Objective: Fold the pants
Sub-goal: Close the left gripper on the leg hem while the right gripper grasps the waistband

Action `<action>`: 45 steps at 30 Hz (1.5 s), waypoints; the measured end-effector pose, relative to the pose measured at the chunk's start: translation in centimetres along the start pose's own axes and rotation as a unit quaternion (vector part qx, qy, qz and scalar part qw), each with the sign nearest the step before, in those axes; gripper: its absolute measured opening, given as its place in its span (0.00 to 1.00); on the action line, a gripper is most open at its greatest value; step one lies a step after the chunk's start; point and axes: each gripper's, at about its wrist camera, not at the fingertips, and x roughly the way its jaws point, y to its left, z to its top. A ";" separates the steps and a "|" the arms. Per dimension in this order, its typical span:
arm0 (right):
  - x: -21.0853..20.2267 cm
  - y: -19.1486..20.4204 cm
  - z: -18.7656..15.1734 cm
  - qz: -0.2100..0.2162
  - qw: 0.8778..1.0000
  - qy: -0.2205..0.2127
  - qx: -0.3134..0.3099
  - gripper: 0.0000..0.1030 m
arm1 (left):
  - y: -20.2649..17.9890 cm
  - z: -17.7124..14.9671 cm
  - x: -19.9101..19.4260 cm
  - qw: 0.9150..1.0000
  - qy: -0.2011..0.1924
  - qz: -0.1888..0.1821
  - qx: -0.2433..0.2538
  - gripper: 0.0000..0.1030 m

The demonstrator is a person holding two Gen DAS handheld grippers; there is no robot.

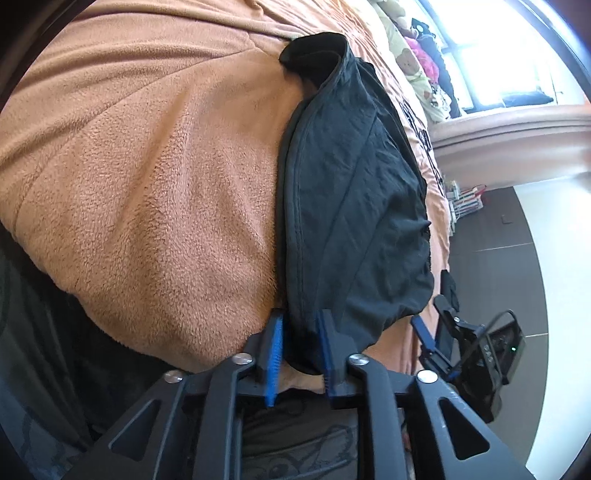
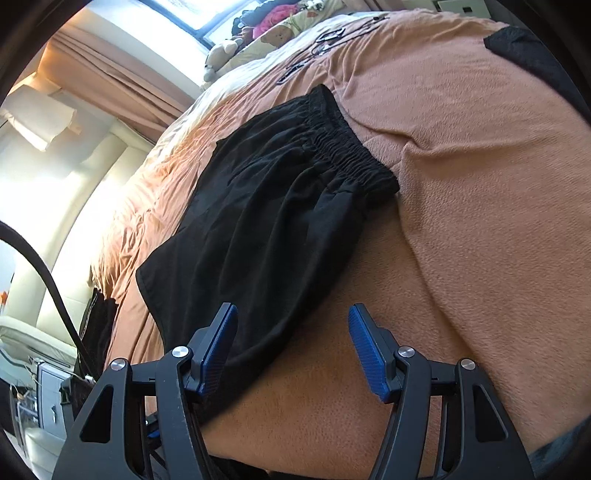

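Observation:
Black pants (image 1: pixel 347 192) lie folded lengthwise on an orange fleece blanket (image 1: pixel 147 166). In the left wrist view my left gripper (image 1: pixel 301 332) has its blue pads on either side of the pants' near edge, with black cloth between them. In the right wrist view the pants (image 2: pixel 266 229) show their gathered elastic waistband (image 2: pixel 347 147) at the far end. My right gripper (image 2: pixel 291 328) is open and empty, its left pad (image 2: pixel 218 347) over the pants' near hem, its right pad over bare blanket (image 2: pixel 480 184). The right gripper also shows in the left wrist view (image 1: pixel 439 332).
The blanket covers a bed. Stuffed toys and pillows (image 2: pixel 258 33) lie at the bed's far end under a bright window. A curtain (image 2: pixel 122 70) hangs at the left. Books (image 1: pixel 465 199) and dark floor tiles (image 1: pixel 495 229) lie beside the bed.

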 end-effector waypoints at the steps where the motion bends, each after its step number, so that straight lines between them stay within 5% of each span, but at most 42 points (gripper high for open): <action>1: 0.3 0.0 0.0 0.000 1.000 0.003 0.003 0.59 | 0.0 -0.1 -0.1 1.000 0.001 -0.004 -0.001 0.31; 4: 1.0 -0.1 -0.3 0.000 1.000 0.011 0.012 0.59 | 0.2 -0.5 0.0 1.000 0.005 -0.016 -0.006 0.37; 15: 1.3 0.1 -0.5 -0.005 1.000 0.005 0.022 0.59 | 0.3 -0.3 0.5 0.999 -0.004 -0.036 -0.017 0.37; 17: 1.4 0.2 -0.5 -0.008 1.000 0.004 0.021 0.59 | 0.1 -0.1 0.3 1.000 -0.006 -0.028 -0.012 0.30; 18: 1.4 0.2 -0.4 -0.010 1.000 0.002 0.021 0.58 | 0.0 -0.1 0.1 1.000 -0.011 -0.017 -0.008 0.12; 23: 1.5 0.1 -0.5 -0.009 1.000 0.000 0.024 0.16 | -0.4 0.3 -1.4 0.999 -0.032 -0.020 0.007 0.05; 25: 1.3 0.2 -0.5 -0.005 1.000 -0.005 0.022 0.07 | -1.1 0.5 -2.1 0.998 -0.042 -0.030 0.020 0.04; 38: -2.7 2.3 2.5 0.055 0.996 -0.071 0.009 0.01 | -8.1 4.4 -5.9 0.987 -0.103 -0.089 0.083 0.04; 45: -2.5 3.6 5.4 0.075 0.993 -0.094 0.011 0.01 | -11.7 9.1 -6.8 0.981 -0.127 -0.109 0.095 0.04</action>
